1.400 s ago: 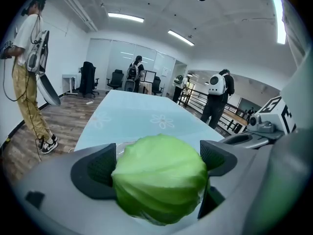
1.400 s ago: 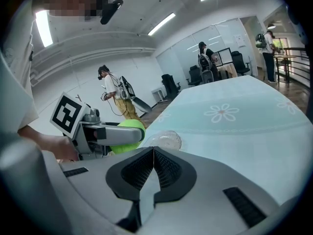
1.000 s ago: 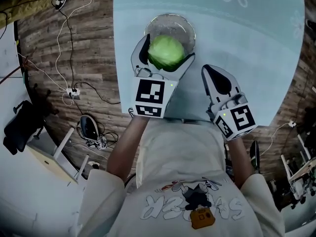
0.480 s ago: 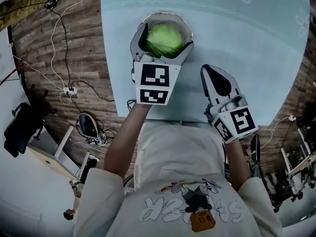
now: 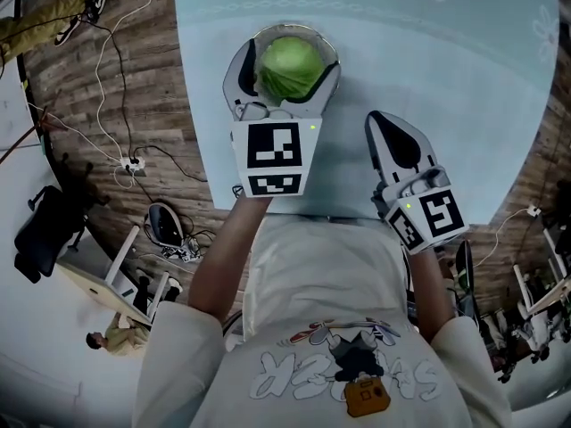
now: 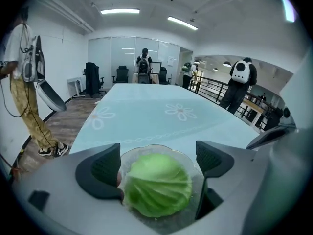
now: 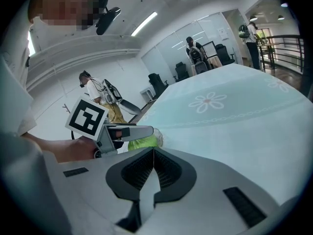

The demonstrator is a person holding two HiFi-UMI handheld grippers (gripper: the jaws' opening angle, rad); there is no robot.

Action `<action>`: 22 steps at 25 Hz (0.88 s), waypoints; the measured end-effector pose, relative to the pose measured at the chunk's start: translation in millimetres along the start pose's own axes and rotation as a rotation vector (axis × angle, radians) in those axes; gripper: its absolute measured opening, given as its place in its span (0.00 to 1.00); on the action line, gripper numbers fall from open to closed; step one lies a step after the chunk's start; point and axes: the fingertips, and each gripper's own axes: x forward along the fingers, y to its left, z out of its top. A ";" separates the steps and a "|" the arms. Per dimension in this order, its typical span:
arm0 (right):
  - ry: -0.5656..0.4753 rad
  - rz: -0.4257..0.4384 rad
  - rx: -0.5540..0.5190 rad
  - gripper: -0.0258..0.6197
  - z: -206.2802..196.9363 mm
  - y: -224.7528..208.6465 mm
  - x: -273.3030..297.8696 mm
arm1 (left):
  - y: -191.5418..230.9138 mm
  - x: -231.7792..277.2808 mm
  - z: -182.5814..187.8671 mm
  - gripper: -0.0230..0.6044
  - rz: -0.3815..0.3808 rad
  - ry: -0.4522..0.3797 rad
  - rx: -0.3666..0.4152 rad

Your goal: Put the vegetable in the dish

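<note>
Pale blue surface stretching ahead under both claws. Right claw hanging at 5 o'clock of dish, jaws pressing together, gripping nothing. Left claw standing wide, jaws having just been closing, straddling cabbage, right pad staying clear. Cabbage sitting in glass dish at 12 o'clock.

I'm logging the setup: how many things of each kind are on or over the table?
Cabbage: 1
Dish: 1
Hand-held gripper: 2, the left hand-held gripper and the right hand-held gripper
Total: 4
</note>
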 end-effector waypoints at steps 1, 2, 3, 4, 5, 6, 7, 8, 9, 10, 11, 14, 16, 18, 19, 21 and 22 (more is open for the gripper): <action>-0.003 0.002 0.001 0.07 0.7 -0.1 -1.0 | -2.4 -3.0 2.0 0.81 -0.006 -0.004 -0.007; -0.007 0.005 0.001 0.07 1.3 0.4 -1.9 | -5.1 -6.1 2.7 0.78 -0.010 -0.005 -0.006; -0.010 0.007 -0.002 0.07 2.3 1.1 -2.7 | -7.5 -9.3 2.9 0.76 -0.012 -0.005 -0.001; -0.009 0.007 -0.009 0.07 3.5 1.7 -3.0 | -8.9 -12.8 3.4 0.74 -0.010 -0.005 0.003; -0.001 0.002 -0.025 0.07 4.3 2.0 -3.3 | -9.3 -16.8 4.5 0.70 -0.004 -0.007 0.002; 0.011 -0.007 -0.046 0.07 4.4 2.4 -3.7 | -8.5 -21.9 6.4 0.64 0.007 -0.012 -0.007; 0.020 -0.015 -0.067 0.07 4.8 3.3 -4.8 | -6.7 -28.1 8.9 0.51 0.026 -0.022 -0.019; 0.022 -0.014 -0.080 0.07 6.8 5.6 -6.7 | -4.3 -35.0 11.8 0.33 0.052 -0.035 -0.027; 0.017 -0.004 -0.083 0.07 9.7 9.0 -9.4 | -2.6 -42.1 14.3 0.22 0.079 -0.045 -0.026; 0.010 0.008 -0.080 0.07 12.2 12.4 -12.8 | -2.6 -48.8 15.9 0.14 0.100 -0.048 -0.018; 0.004 0.020 -0.074 0.07 13.3 15.4 -16.5 | -4.0 -54.8 16.1 0.08 0.113 -0.045 -0.010; -0.008 0.051 -0.045 0.07 14.3 20.8 -26.6 | -13.6 -71.0 14.1 0.05 0.108 -0.028 -0.002; -0.024 0.055 -0.051 0.07 18.1 23.0 -33.0 | -21.2 -84.2 15.6 0.05 0.096 -0.029 0.002; -0.045 0.050 -0.079 0.07 22.5 26.7 -38.7 | -28.0 -99.1 16.4 0.05 0.085 -0.034 0.003; -0.055 0.049 -0.093 0.07 23.9 29.3 -40.9 | -31.3 -106.2 15.5 0.05 0.080 -0.036 0.002; -0.068 0.053 -0.108 0.07 24.6 34.9 -45.3 | -38.5 -118.6 11.3 0.05 0.072 -0.038 0.000; -0.074 0.058 -0.112 0.07 24.7 37.8 -48.2 | -42.8 -124.5 9.3 0.05 0.071 -0.039 -0.002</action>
